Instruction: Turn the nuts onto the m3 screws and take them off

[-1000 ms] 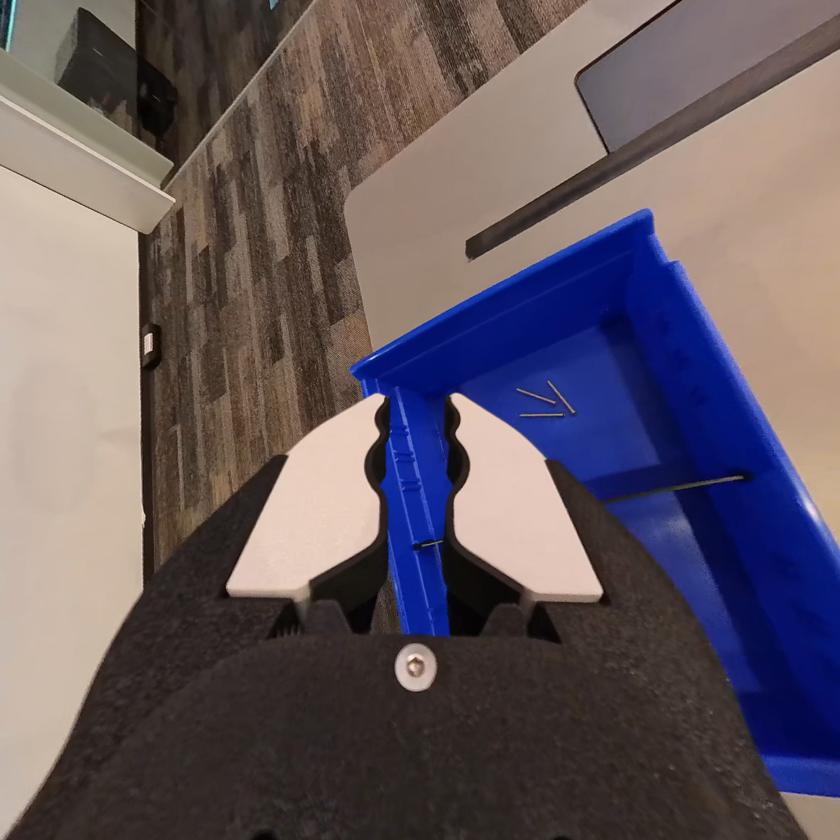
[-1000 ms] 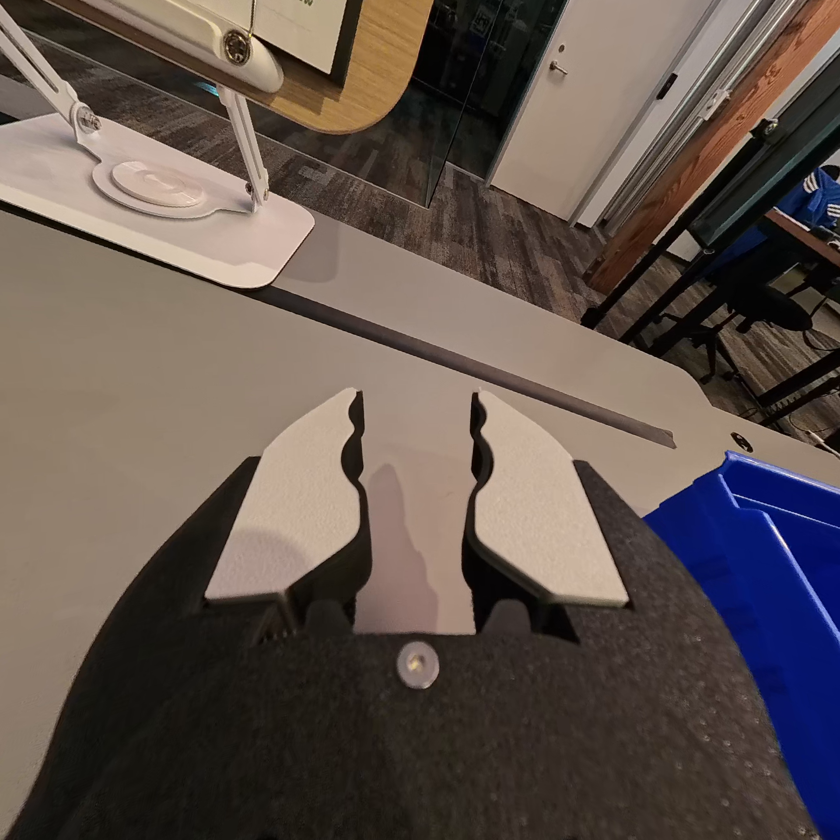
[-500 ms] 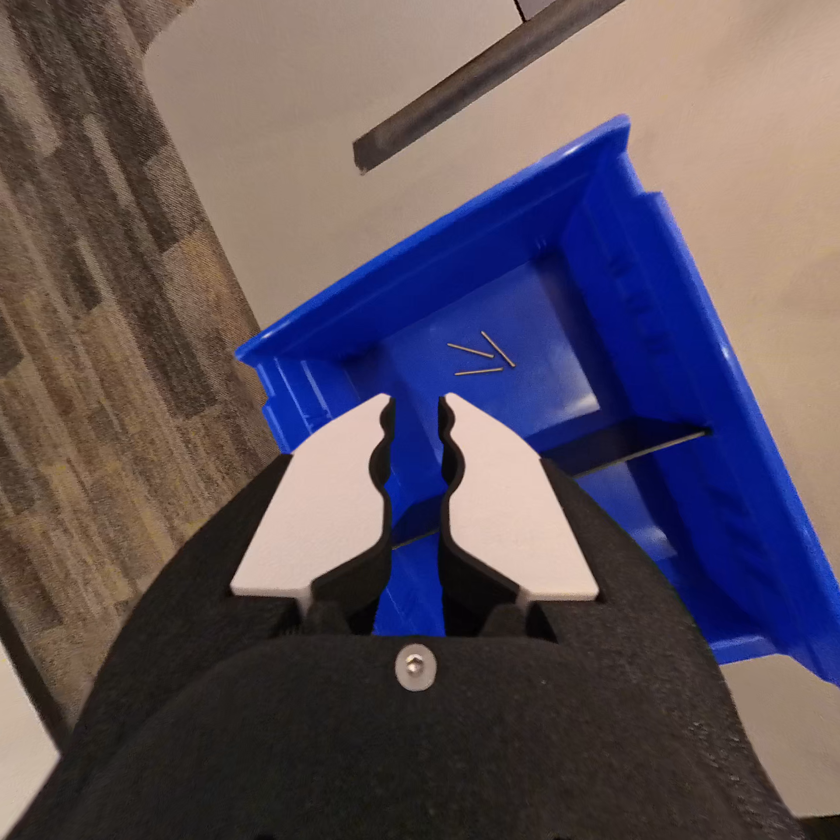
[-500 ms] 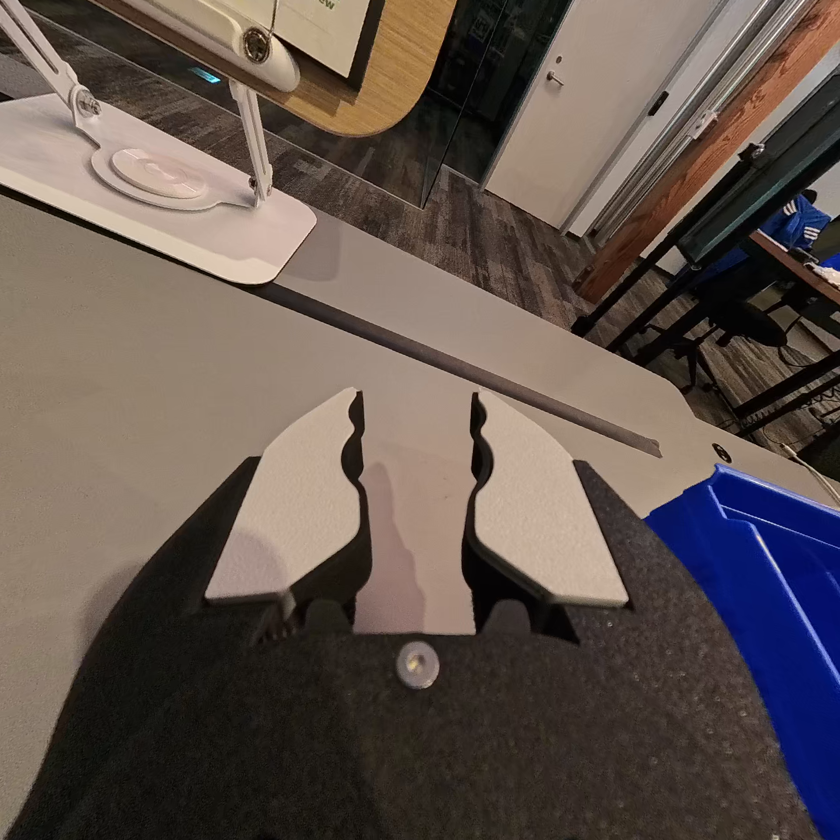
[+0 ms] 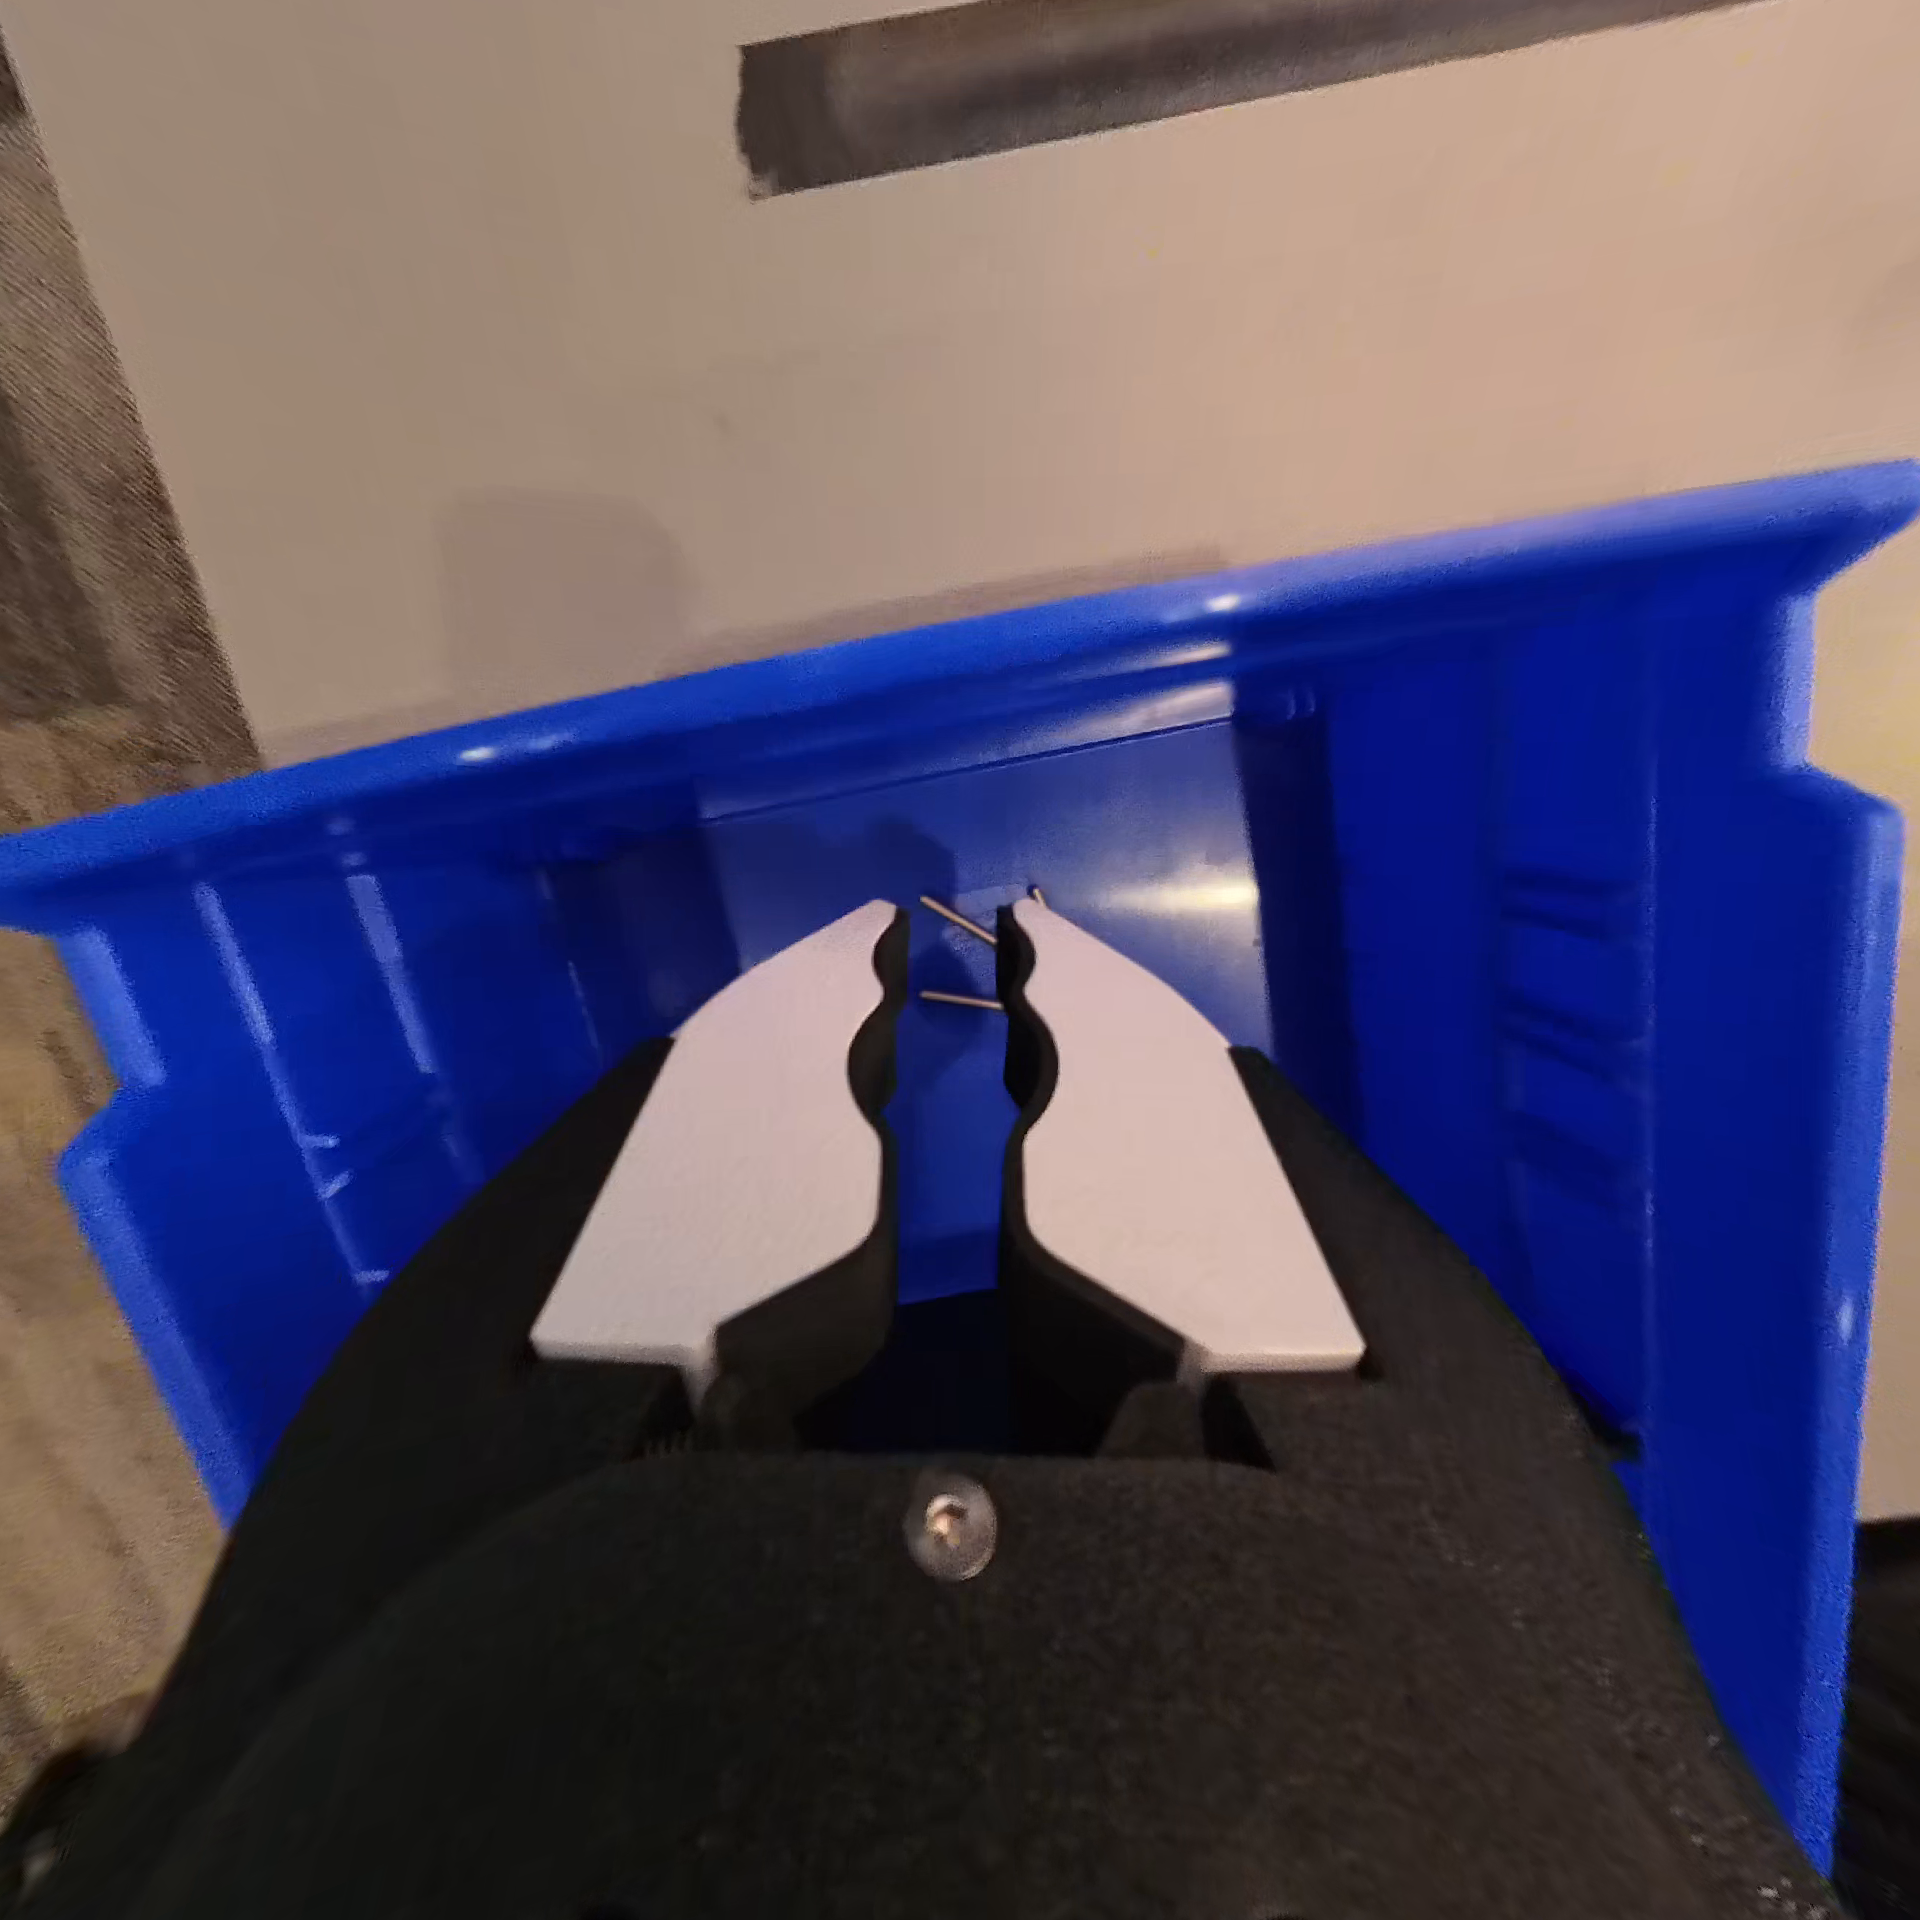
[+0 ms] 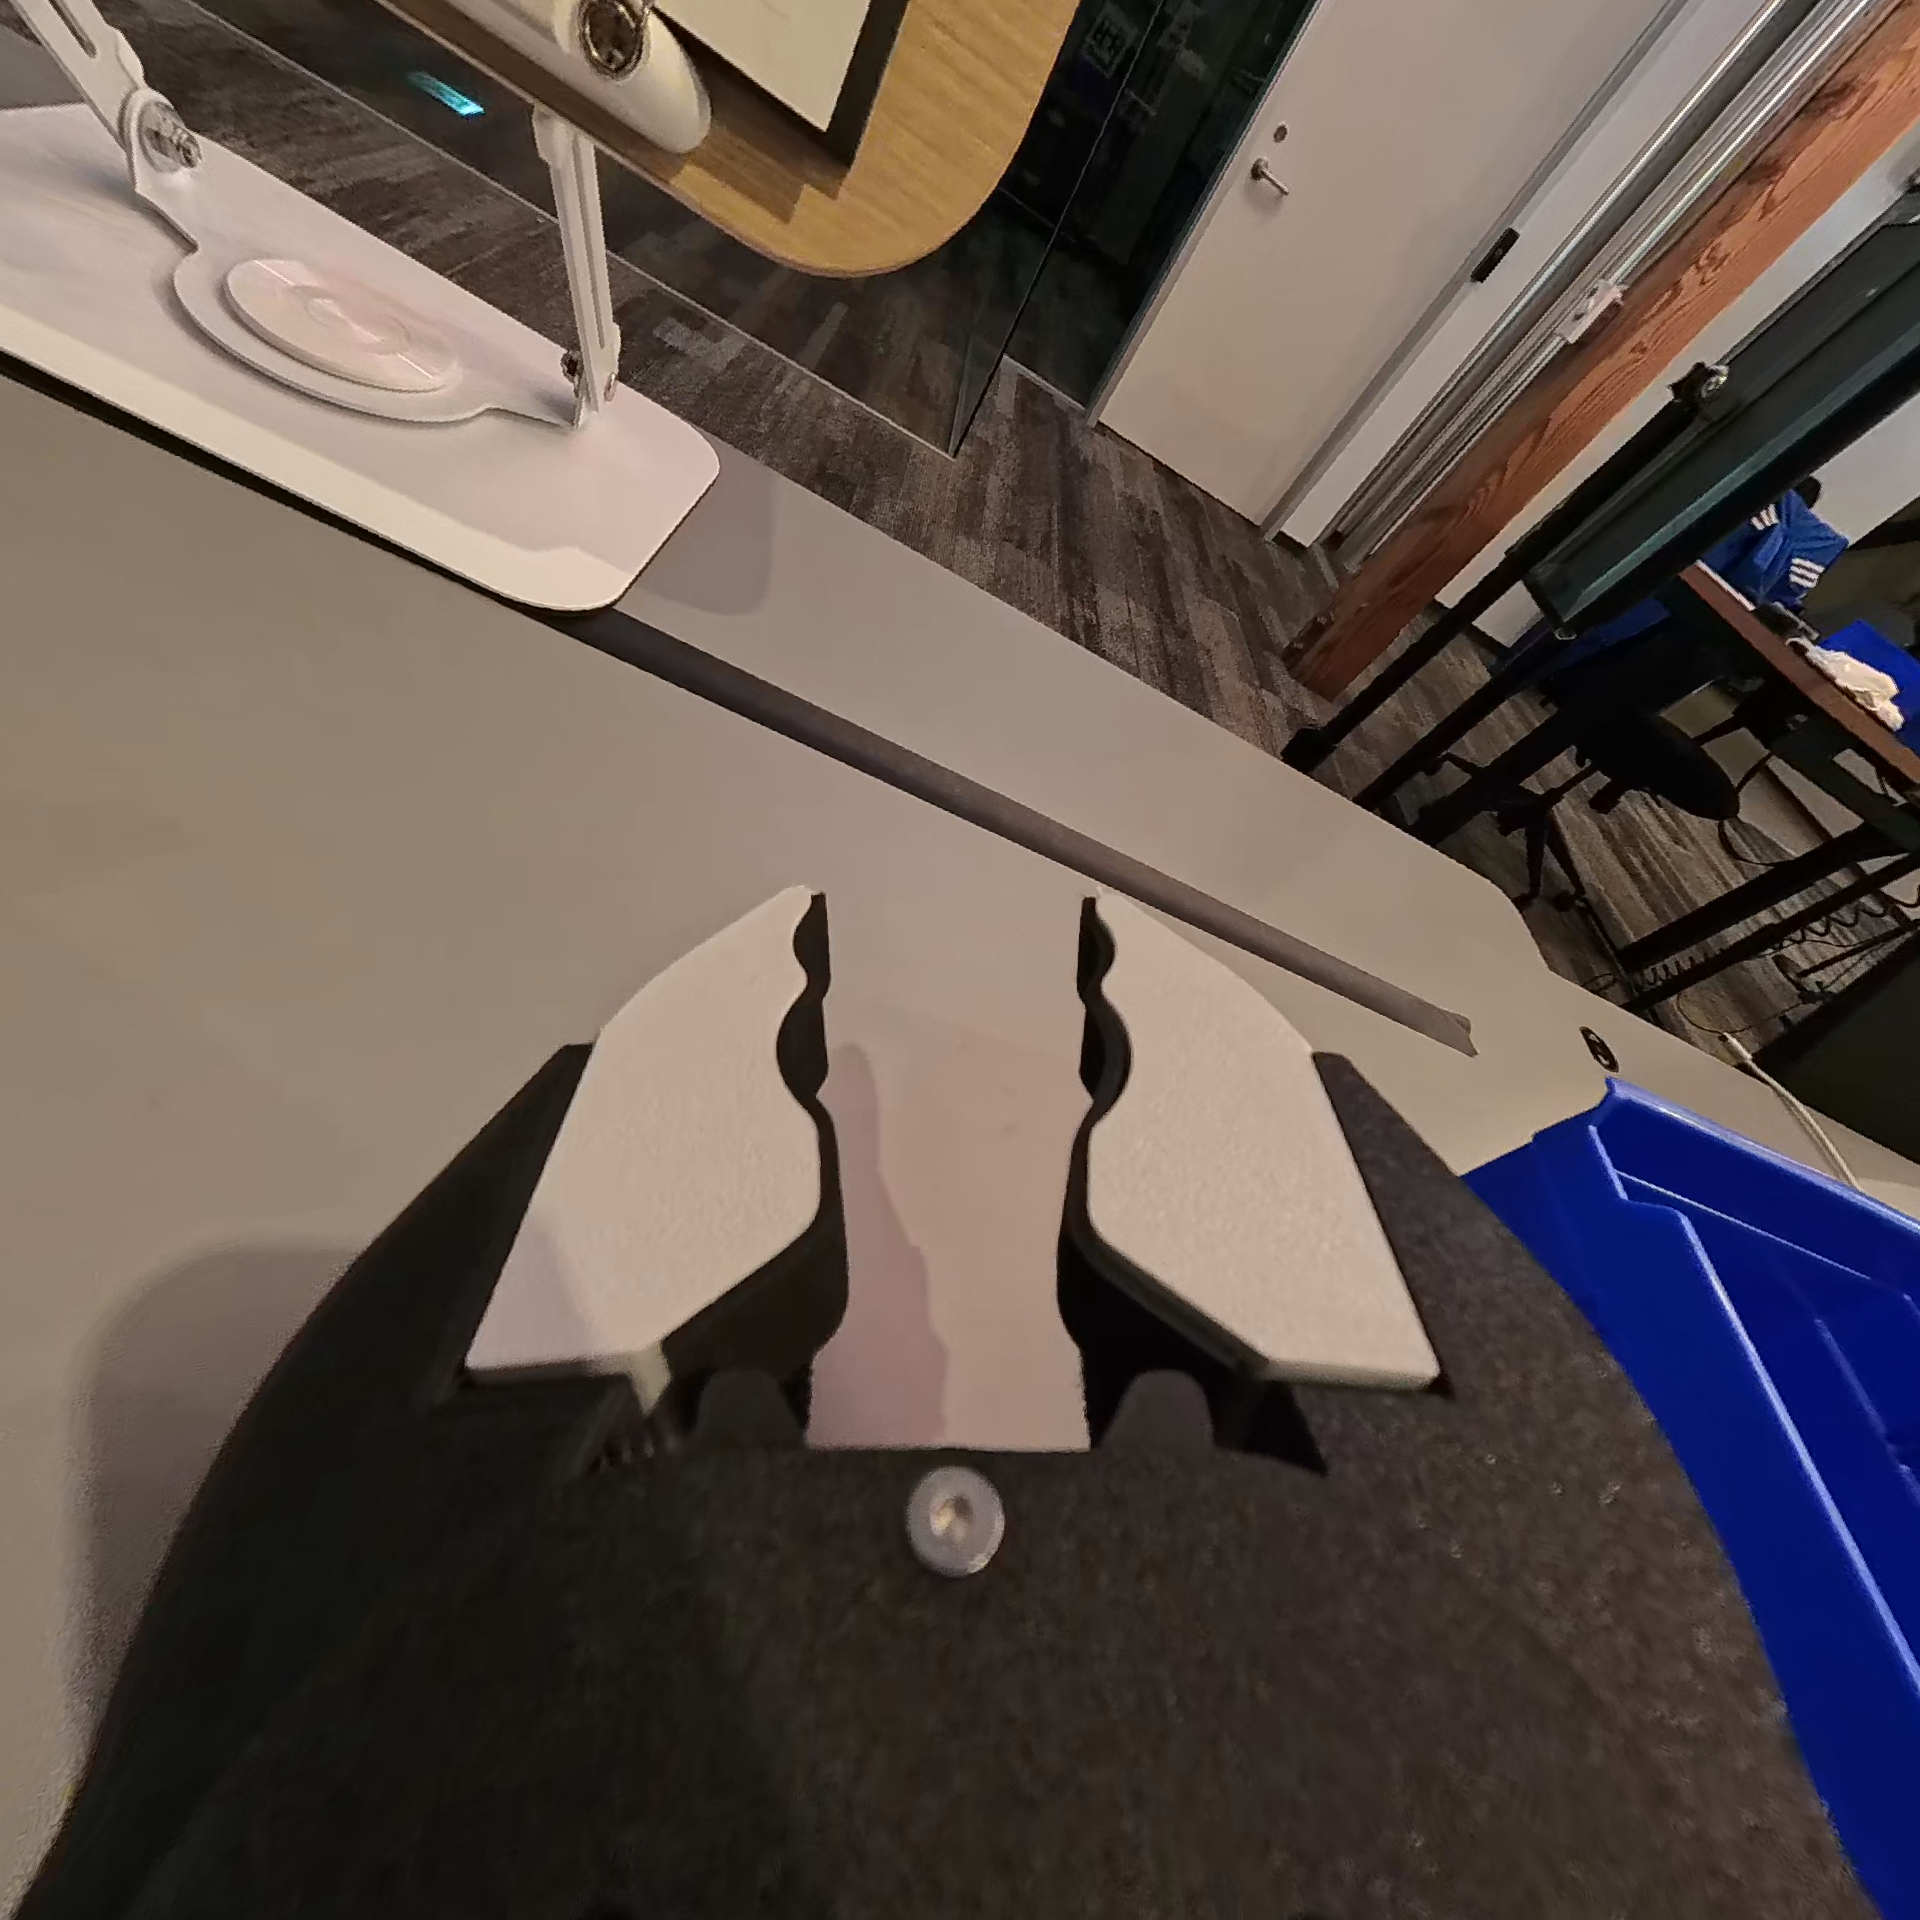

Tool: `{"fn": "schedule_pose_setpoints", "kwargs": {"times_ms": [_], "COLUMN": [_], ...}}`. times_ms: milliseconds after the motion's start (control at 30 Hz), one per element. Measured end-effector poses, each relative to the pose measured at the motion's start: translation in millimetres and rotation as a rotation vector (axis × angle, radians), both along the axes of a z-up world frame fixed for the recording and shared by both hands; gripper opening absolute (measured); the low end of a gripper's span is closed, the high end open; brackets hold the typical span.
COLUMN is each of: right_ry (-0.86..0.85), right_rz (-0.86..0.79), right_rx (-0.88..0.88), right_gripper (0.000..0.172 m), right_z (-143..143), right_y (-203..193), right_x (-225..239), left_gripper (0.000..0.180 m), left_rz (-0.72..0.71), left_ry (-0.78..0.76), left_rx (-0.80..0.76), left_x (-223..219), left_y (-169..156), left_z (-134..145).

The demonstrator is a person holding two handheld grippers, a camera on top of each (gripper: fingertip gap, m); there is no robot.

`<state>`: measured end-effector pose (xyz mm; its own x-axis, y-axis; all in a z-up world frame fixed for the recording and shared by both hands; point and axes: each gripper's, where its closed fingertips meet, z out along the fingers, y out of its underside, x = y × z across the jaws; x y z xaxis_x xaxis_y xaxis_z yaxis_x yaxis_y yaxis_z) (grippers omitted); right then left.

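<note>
**Left gripper now inside the blue bin, right gripper spread over bare surface**

Since a second ago the left gripper (image 5: 951,909) has swung off the blue bin's (image 5: 727,717) side wall, which sat between its fingers then, and now points into the bin's interior. Its white fingers (image 5: 790,1122) stand slightly apart, pressing on nothing. Thin metal pins (image 5: 961,1000) lie on the bin floor just past the fingertips, seen through the gap; whether the tips touch them cannot be told. Beyond the bin's far rim, at 12 o'clock, the pale grey surface (image 5: 727,364) carries a dark slot (image 5: 1143,94). Patterned carpet (image 5: 73,623) shows at 9 o'clock.

In the right wrist view little has changed. The right gripper (image 6: 951,904) hovers with fingers spread wide and nothing between them, over the bare grey surface. A white stand base (image 6: 416,488) sits at 10 o'clock, the blue bin at 4 o'clock. Farther off, carpet, a white door (image 6: 1351,208), a wooden post (image 6: 1621,343) and a dark-framed desk (image 6: 1766,644) fill the room.
</note>
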<state>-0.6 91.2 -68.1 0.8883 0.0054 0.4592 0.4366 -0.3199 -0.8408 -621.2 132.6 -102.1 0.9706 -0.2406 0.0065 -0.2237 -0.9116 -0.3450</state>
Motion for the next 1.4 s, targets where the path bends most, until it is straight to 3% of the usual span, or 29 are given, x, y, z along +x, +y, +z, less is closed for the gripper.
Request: {"fn": "schedule_pose_setpoints", "kwargs": {"times_ms": [33,267,567,900,1400], "right_ry": [0.001,0.004,0.029,0.032,0.032], "right_rz": [0.001,0.013,0.018,0.020,0.038], "right_rx": [0.000,0.006,0.012,0.014,0.022], "right_gripper": [0.046,0.046,0.046,0.046,0.046], "right_z": [0,2,2,3,5], "right_y": [0,1,1,1,2], "right_x": [0,-2,-2,-1,-3], "left_gripper": [0.015,0.010,0.016,0.019,0.003], "left_rz": [0.020,0.106,0.110,0.166,0.140], "left_ry": [-0.020,-0.124,-0.039,-0.052,0.025], "left_rx": [-0.023,-0.150,-0.219,-0.217,-0.184], "left_x": [0,4,1,5,-2], "left_y": [0,-9,-17,-8,-9], "left_z": [-4,-24,-38,-42,-43]}}
